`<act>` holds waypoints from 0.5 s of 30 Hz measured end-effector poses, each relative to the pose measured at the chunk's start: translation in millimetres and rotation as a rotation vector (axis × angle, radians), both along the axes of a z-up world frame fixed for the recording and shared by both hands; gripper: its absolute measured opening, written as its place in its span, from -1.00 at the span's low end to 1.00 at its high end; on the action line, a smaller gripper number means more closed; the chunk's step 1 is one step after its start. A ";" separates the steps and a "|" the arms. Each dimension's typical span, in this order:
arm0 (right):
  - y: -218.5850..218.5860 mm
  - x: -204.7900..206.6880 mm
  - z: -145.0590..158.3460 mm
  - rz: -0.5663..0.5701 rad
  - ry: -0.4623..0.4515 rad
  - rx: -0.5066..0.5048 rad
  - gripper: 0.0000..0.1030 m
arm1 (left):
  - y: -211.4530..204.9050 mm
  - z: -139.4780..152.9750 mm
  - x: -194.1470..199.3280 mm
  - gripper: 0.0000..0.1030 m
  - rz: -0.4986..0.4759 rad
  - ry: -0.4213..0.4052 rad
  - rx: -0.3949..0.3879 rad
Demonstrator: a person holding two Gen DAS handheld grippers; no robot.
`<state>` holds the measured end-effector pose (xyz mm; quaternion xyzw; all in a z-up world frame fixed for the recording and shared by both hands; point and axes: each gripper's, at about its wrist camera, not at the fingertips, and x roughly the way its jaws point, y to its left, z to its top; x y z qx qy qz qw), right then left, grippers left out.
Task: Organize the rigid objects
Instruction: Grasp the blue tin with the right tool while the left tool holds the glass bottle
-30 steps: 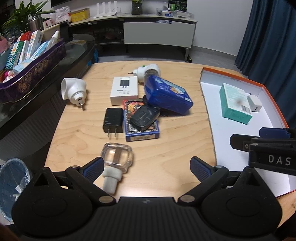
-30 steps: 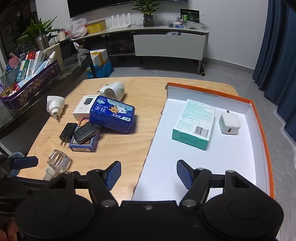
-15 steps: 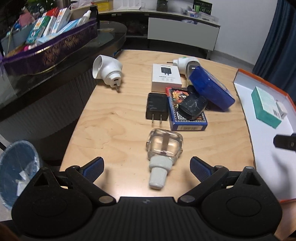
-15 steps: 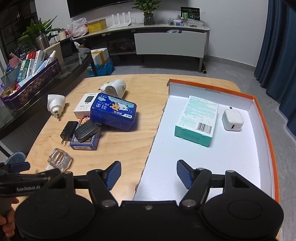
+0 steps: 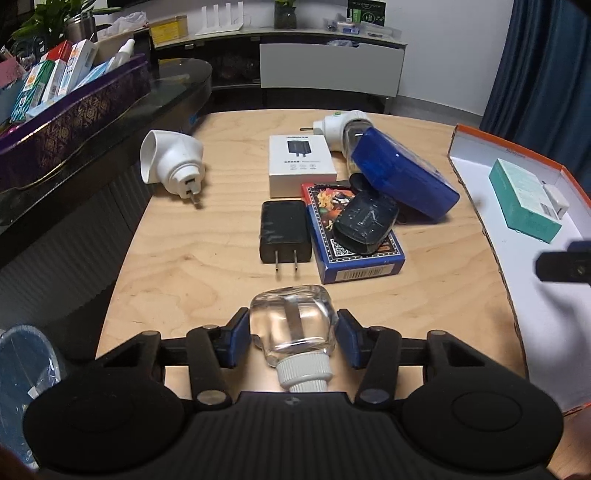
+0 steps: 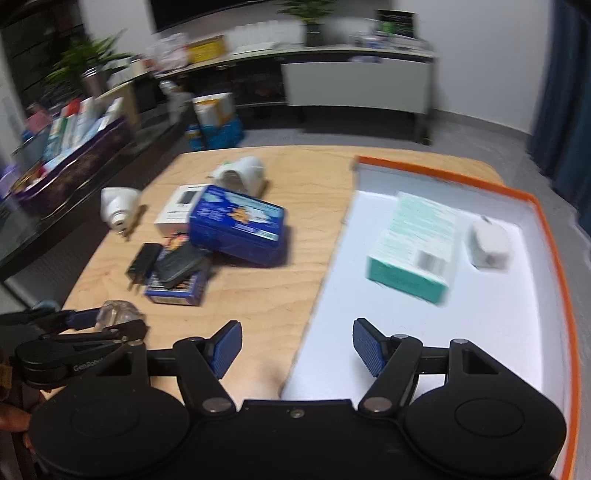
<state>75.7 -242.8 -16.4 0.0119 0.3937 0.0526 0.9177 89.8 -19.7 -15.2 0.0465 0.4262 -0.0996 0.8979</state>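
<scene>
White wall [image 5: 443, 44], blue curtain [image 5: 535, 74], low cabinet [image 5: 328, 70] w/ plant [image 5: 284, 14]

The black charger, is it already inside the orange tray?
No, the black charger lies on the wooden table, left of the orange tray, which holds only a green box and a white adapter.

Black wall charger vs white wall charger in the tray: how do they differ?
Colour: the black wall charger is black and slab-shaped; the white wall charger is white and more cube-like.
Place: the black one lies on the wooden table beside the card box; the white one sits inside the orange-rimmed tray next to the teal box.
Prongs: the black one's two prongs show; the white one's are not visible.
Shared: neither is gripped.
</scene>
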 end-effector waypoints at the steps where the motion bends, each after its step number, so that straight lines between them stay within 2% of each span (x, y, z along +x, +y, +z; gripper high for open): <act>1: 1.5 5.5 0.9 0.051 -0.007 0.005 0.54 | 0.7 -0.2 -0.8 -0.01 -0.008 -0.005 -0.001; 4: 7.6 25.6 5.5 0.215 -0.027 -0.034 0.54 | 4.7 -1.4 -1.7 -0.01 -0.024 -0.014 -0.017; 9: 29.2 61.7 6.7 0.471 -0.081 -0.283 0.54 | 10.6 -2.9 -1.9 -0.01 -0.045 -0.025 -0.043; 15: 51.5 101.5 -3.2 0.759 -0.060 -0.473 0.54 | 19.2 -3.1 0.8 -0.01 -0.037 -0.027 -0.097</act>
